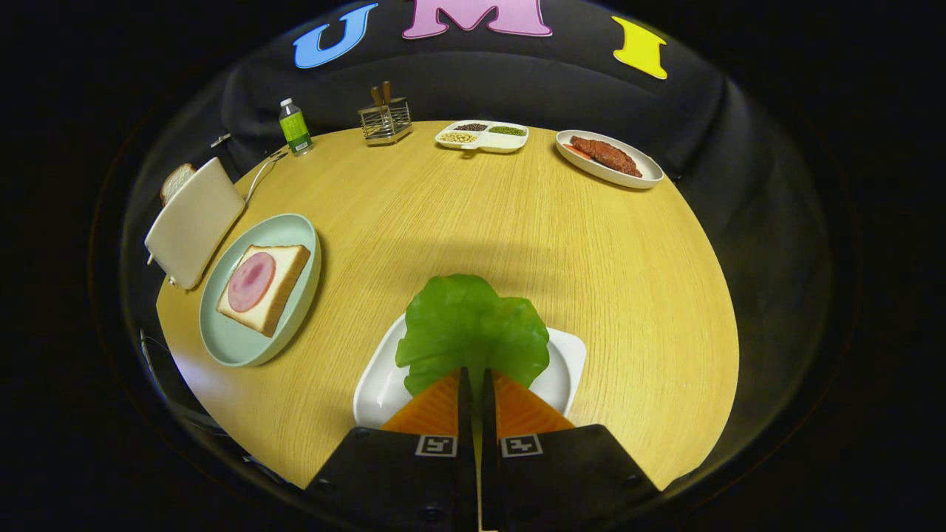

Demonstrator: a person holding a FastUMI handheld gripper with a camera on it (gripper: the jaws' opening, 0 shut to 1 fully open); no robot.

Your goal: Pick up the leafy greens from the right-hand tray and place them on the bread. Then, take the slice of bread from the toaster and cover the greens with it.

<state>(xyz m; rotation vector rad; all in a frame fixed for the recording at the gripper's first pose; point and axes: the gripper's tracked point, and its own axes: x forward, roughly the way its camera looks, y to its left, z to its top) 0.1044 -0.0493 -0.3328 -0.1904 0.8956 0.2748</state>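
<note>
A green lettuce leaf stands up just ahead of my fingers, its stem end pinched between them. My gripper is shut on the leaf, over the white square tray. To the left lies a pale green plate holding a slice of bread topped with a round pink ham slice. Beyond that plate a cream toaster lies at the table's edge, with a bread slice sticking out of its top.
At the table's far side stand a green-labelled bottle, a wire holder with utensils, a divided dish of beans and an oval plate with reddish meat. A white cable runs from the toaster.
</note>
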